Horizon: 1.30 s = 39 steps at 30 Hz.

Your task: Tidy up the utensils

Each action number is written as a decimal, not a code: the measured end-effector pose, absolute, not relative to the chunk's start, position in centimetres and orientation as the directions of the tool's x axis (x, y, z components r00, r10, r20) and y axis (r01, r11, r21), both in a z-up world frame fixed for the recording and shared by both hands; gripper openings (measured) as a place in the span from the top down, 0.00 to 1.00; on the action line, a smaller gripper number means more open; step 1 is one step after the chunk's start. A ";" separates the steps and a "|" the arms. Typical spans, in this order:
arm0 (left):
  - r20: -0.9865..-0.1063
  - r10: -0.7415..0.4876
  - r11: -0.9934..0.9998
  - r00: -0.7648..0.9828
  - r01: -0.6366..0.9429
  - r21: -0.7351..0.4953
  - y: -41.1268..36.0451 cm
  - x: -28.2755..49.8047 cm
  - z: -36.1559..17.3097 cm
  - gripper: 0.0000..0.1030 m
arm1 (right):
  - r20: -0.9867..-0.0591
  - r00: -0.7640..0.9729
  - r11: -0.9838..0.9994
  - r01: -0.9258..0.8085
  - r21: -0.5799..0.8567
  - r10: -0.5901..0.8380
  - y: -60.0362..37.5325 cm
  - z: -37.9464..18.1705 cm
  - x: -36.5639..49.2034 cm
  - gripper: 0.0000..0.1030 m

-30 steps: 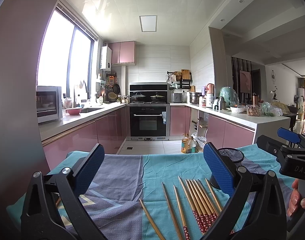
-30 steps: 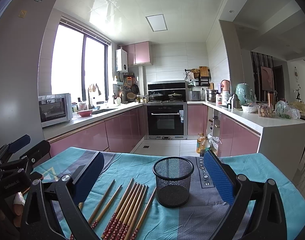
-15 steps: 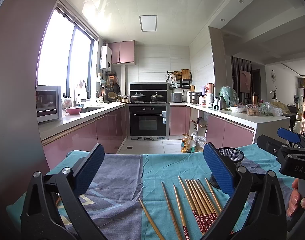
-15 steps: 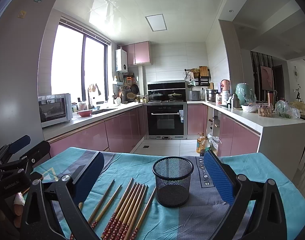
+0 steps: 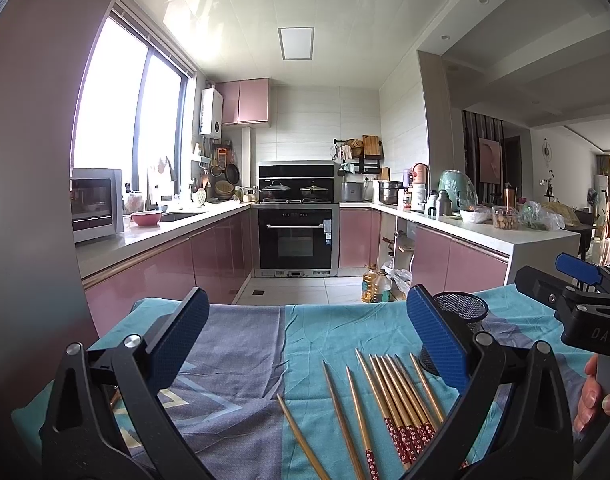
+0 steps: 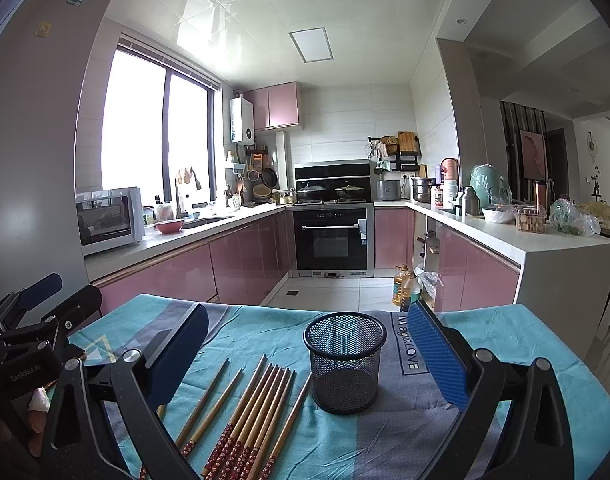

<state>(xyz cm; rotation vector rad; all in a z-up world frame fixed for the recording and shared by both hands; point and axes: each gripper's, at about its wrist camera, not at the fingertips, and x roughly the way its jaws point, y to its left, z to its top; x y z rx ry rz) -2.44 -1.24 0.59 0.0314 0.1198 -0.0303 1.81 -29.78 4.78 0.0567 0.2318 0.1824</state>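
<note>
Several wooden chopsticks with red patterned ends (image 6: 249, 412) lie side by side on the teal and grey cloth (image 6: 385, 432), also in the left wrist view (image 5: 397, 396). A black mesh cup (image 6: 345, 364) stands upright and empty just right of them; in the left wrist view the mesh cup (image 5: 461, 312) is partly hidden behind my right finger. My left gripper (image 5: 307, 338) is open and empty above the cloth, left of the chopsticks. My right gripper (image 6: 305, 354) is open and empty, with the cup between its fingers' lines of sight.
The clothed table's far edge (image 6: 265, 308) faces a kitchen with pink cabinets (image 6: 225, 268) and an oven (image 6: 331, 240). Oil bottles (image 6: 405, 290) stand on the floor. The other gripper shows at the right edge (image 5: 577, 304) and at the left edge (image 6: 25, 344).
</note>
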 end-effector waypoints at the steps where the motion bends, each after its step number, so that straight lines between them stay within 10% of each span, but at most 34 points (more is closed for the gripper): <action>1: -0.121 -0.029 0.999 0.992 0.032 0.029 -1.2 -2.4 0.5 0.05 | -0.223 0.957 0.982 -0.173 0.077 0.186 -29.8 4.8 1.8 0.06; 19: -0.175 -0.035 0.998 0.984 0.042 0.036 -0.7 -1.7 -0.1 0.05 | -0.243 0.949 0.979 -0.188 0.076 0.201 -29.9 4.7 2.1 0.06; 32: -0.514 -0.098 0.987 0.852 0.148 0.058 1.6 1.8 -5.9 0.06 | -0.506 0.806 0.951 -0.286 0.121 0.307 -28.7 -0.6 5.1 0.06; 39: -0.654 -0.146 0.981 0.743 0.194 0.002 1.8 4.3 -9.7 0.31 | -0.607 0.725 0.943 -0.303 0.142 0.324 -28.4 -3.2 6.6 0.06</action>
